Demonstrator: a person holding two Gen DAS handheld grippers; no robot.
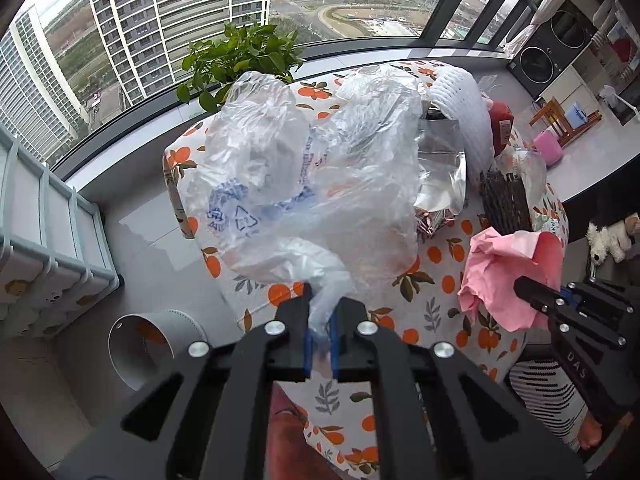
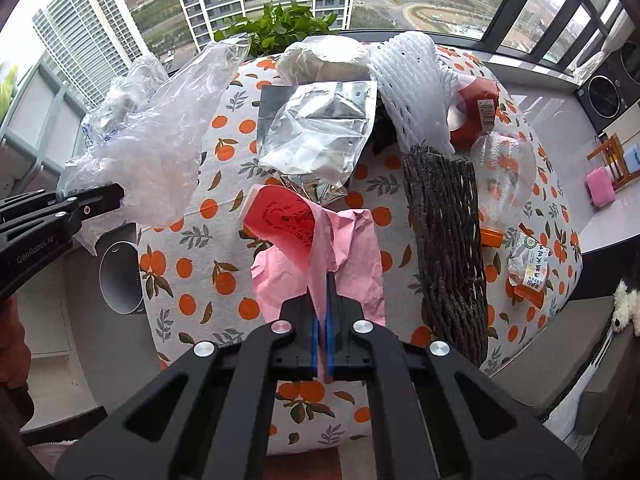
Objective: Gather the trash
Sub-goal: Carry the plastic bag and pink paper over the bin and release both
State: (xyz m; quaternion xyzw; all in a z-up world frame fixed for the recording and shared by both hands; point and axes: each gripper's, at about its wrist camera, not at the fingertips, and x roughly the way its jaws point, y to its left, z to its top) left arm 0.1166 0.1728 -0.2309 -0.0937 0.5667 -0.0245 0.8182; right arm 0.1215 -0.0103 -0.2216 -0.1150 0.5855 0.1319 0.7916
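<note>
A crumpled clear plastic bag [image 1: 288,184] with blue print hangs above the orange-patterned tablecloth [image 1: 436,280]. My left gripper [image 1: 321,320] is shut on the bag's twisted lower end. A pink sheet of paper [image 2: 340,264] with a red printed side hangs lifted in my right gripper [image 2: 323,304], which is shut on its edge. The left wrist view also has the pink paper [image 1: 508,276] and the right gripper [image 1: 532,296] at the right. In the right wrist view, the plastic bag [image 2: 156,140] and the left gripper [image 2: 116,196] show at the left.
More trash lies on the table [image 2: 200,240]: a silver foil pouch [image 2: 320,136], white foam netting [image 2: 416,88], dark netting [image 2: 448,240], a clear bottle [image 2: 500,176], a red packet [image 2: 480,112]. A grey bin [image 1: 148,344] stands on the floor at the left, beside a shelf unit [image 1: 40,240]. A plant [image 1: 240,60] sits at the window.
</note>
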